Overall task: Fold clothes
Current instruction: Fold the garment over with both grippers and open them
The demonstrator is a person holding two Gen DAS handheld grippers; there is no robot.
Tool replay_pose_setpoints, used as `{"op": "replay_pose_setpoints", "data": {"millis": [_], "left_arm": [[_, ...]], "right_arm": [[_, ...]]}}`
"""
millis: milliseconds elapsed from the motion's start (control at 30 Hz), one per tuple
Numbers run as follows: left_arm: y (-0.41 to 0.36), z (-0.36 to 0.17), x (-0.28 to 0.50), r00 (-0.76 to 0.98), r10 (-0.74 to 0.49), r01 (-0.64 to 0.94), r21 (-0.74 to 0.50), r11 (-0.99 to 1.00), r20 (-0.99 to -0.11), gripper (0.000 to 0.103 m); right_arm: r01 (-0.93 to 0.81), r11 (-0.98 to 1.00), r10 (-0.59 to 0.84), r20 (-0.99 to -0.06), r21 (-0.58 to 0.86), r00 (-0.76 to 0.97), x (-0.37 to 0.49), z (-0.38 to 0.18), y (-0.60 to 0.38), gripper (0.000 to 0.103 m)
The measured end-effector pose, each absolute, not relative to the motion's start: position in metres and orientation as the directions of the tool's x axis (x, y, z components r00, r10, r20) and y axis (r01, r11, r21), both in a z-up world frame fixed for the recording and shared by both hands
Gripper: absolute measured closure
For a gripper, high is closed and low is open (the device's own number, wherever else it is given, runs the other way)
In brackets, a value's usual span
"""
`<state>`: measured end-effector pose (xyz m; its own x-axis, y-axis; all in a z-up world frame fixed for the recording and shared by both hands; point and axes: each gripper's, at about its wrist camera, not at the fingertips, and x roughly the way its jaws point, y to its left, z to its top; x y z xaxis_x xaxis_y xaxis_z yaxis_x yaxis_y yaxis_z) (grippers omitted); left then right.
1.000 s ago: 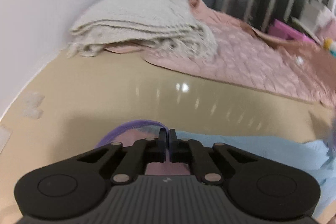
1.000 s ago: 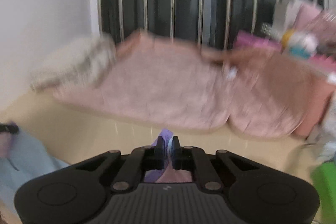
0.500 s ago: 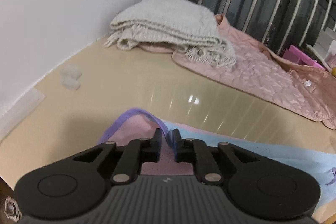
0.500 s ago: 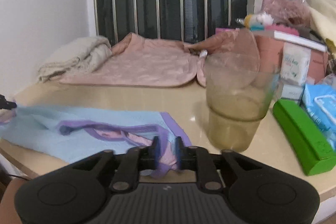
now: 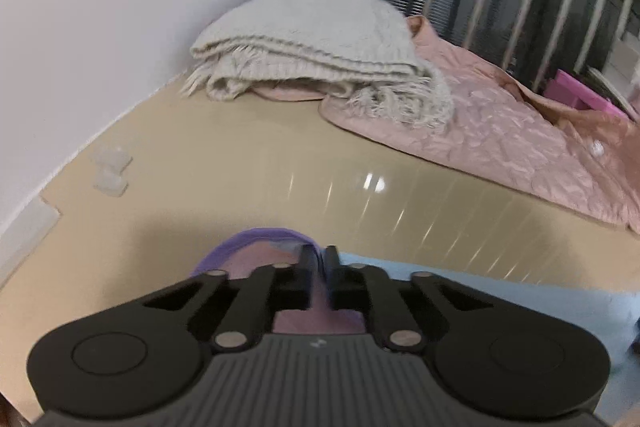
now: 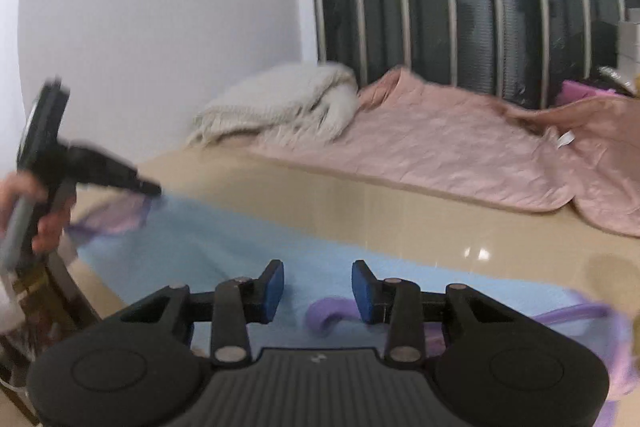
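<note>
The light blue garment lies spread across the beige desk. The left tool pinches its purple-trimmed edge, while the right tool hangs wide apart just above the cloth.

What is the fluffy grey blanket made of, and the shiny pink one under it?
The grey blanket looks like knitted wool or yarn: ribbed rows, with a stringy fringe. The pink blanket looks like quilted satin or polyester: stitched puffy patterns and a slight sheen. Neither fibre is certain.
</note>
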<state>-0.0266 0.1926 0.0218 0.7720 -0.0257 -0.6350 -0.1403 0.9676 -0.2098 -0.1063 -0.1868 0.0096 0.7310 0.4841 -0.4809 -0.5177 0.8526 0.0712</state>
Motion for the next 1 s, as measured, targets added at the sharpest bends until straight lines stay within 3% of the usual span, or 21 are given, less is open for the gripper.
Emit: {"op": "replay_pose_setpoints", "data": {"millis": [100, 200, 367, 500, 633, 733, 867, 1000], "left_arm": [[0.217, 0.016, -0.022, 0.76, -0.103, -0.186, -0.366, 0.912, -0.642, 0.102], [0.222, 0.013, -0.028, 0.777, -0.067, -0.212, -0.361, 0.908, -0.625, 0.1], [0.167, 0.02, -0.048, 0.801, -0.074, -0.088, -0.24, 0.967, -0.594, 0.069], [0.123, 0.025, -0.064, 0.818, -0.085, 0.01, -0.133, 0.991, -0.569, 0.067], [0.1, 0.012, -0.067, 0.796, -0.039, 0.022, -0.035, 0.999, -0.603, 0.067], [0.096, 0.009, -0.073, 0.812, -0.002, 0.022, 0.027, 0.999, -0.584, 0.061], [0.104, 0.009, -0.071, 0.809, 0.001, 0.01, 0.014, 1.0, -0.588, 0.06], [0.11, 0.01, -0.072, 0.812, 0.018, -0.007, 0.021, 1.0, -0.583, 0.06]], "right_arm": [[-0.513, 0.858, 0.462, -0.49, 0.035, 0.739, -0.113, 0.001, -0.182, 0.068], [-0.508, 0.861, 0.463, -0.476, 0.039, 0.748, -0.12, 0.002, -0.185, 0.068], [-0.48, 0.871, 0.48, -0.397, 0.106, 0.782, -0.121, 0.019, -0.206, 0.065], [-0.506, 0.858, 0.482, -0.473, 0.087, 0.737, -0.115, 0.012, -0.202, 0.064], [-0.42, 0.904, 0.42, -0.366, 0.083, 0.83, -0.136, 0.028, -0.227, 0.066], [-0.267, 0.956, 0.294, -0.323, 0.124, 0.9, -0.136, 0.037, -0.262, 0.066], [-0.198, 0.98, 0.176, -0.411, -0.011, 0.894, -0.12, 0.012, -0.271, 0.093], [-0.196, 0.98, 0.197, -0.394, 0.042, 0.898, -0.135, -0.007, -0.289, 0.095]]}}
